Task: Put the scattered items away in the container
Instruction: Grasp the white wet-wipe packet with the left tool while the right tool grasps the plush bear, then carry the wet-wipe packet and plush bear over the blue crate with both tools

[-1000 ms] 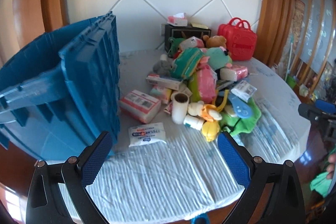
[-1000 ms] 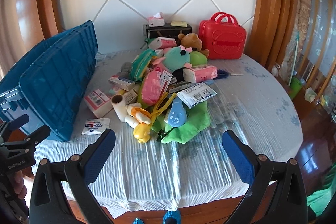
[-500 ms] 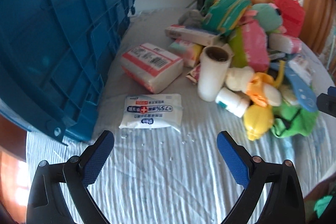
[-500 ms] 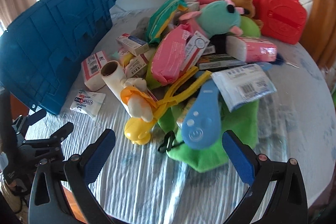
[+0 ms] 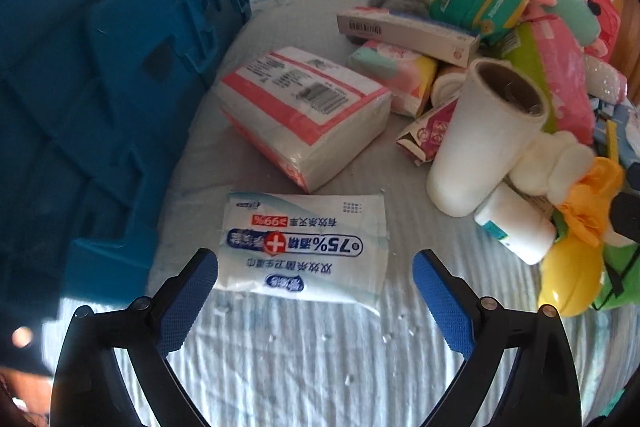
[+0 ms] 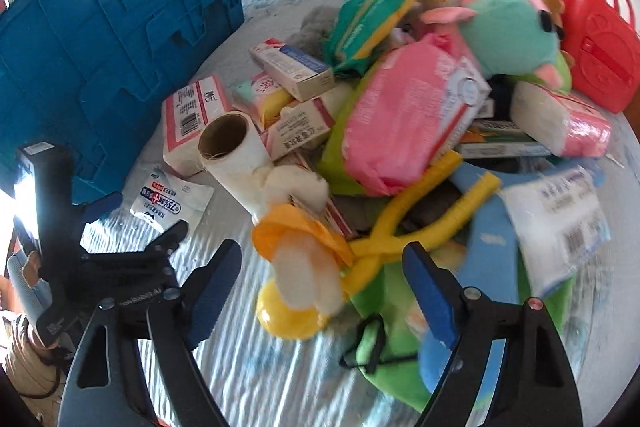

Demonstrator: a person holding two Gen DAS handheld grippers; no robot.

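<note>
Left wrist, blue crate [image 5: 100, 87] beside wipes packet [image 5: 306, 247]

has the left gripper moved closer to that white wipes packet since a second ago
Yes. The left gripper has advanced toward the wipes packet beside the blue crate; its open jaws now flank the packet's near edge, which lay well ahead of them before.

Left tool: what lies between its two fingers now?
In the left wrist view, the near edge of the white alcohol wipes pack lies between the open left tool's fingers, flat on the ribbed white table cover.
</note>
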